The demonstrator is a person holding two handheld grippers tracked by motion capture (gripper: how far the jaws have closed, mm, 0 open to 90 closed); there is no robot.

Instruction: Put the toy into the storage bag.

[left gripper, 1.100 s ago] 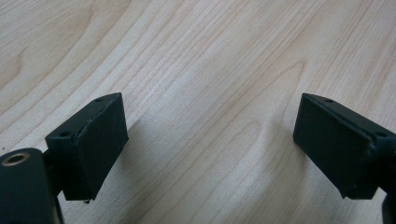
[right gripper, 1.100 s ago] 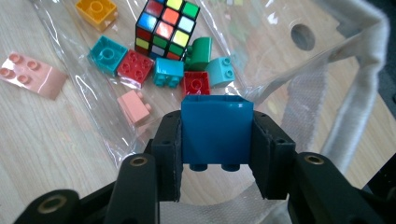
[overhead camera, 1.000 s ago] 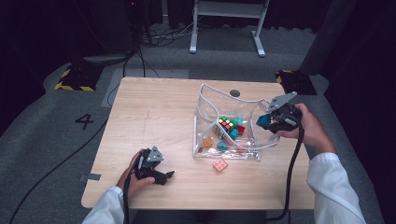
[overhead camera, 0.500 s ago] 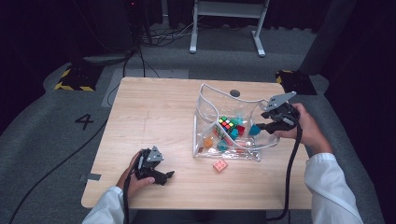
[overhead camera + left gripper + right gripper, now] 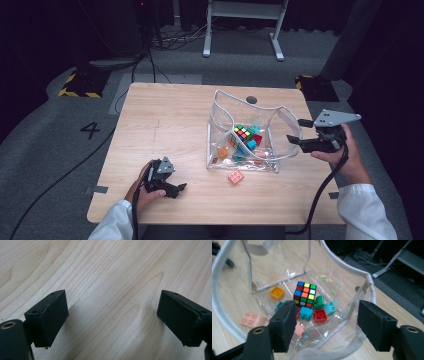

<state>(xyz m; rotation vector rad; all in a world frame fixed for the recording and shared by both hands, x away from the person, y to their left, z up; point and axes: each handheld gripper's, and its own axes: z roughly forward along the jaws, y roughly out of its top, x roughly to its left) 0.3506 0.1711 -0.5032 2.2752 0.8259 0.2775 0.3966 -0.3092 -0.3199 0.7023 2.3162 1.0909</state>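
Hovering right gripper (image 5: 295,141) unclenched at clear bag (image 5: 220,115) rim, centre-right, for access | left gripper (image 5: 176,189) released, parked lower left | pink brick (image 5: 235,177) outside

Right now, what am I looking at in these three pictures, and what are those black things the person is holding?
A person sits at a wooden table holding a hand-worked claw in each hand. One picture looks down from above; the other two come from cameras riding on the claws. The left claw rests open on bare wood, holding nothing. The right claw is open at the rim of a clear plastic bag. Inside the bag lie a colour-puzzle cube and toy bricks. One pink brick lies outside, on the table.
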